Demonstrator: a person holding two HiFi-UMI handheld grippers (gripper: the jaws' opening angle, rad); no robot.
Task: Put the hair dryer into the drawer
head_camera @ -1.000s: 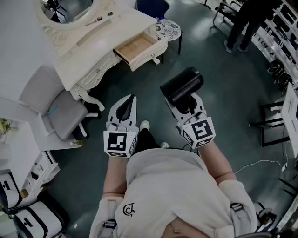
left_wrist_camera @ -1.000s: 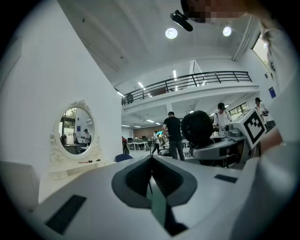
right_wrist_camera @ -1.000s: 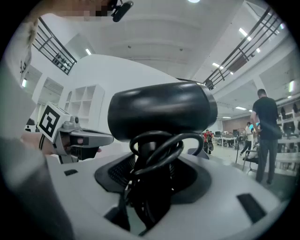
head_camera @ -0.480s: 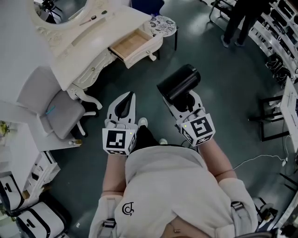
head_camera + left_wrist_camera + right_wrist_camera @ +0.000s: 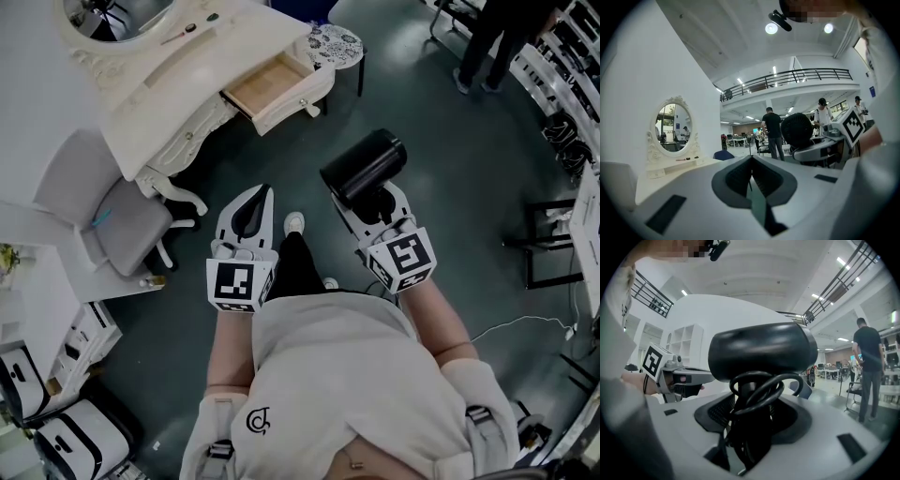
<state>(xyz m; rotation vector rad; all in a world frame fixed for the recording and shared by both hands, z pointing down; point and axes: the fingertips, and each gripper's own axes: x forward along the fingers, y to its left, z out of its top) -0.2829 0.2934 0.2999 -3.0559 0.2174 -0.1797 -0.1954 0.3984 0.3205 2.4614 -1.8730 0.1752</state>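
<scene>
Hair dryer [image 5: 364,169], black, is sitting in our right tool [image 5: 373,204], whose jaws are standing wide and clamping its handle and the coiled cord [image 5: 757,390], with the barrel lying crosswise above them. We are holding it over the floor [image 5: 450,187], well apart from the open drawer [image 5: 298,101] of the cream dressing table [image 5: 141,103]. Our left tool [image 5: 266,195] is gripping nothing, its jaws pressing together.

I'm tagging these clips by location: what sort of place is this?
Likely a large open lab or studio hall, not a home: a mezzanine railing overhead and a dressing table on bare floor.
</scene>
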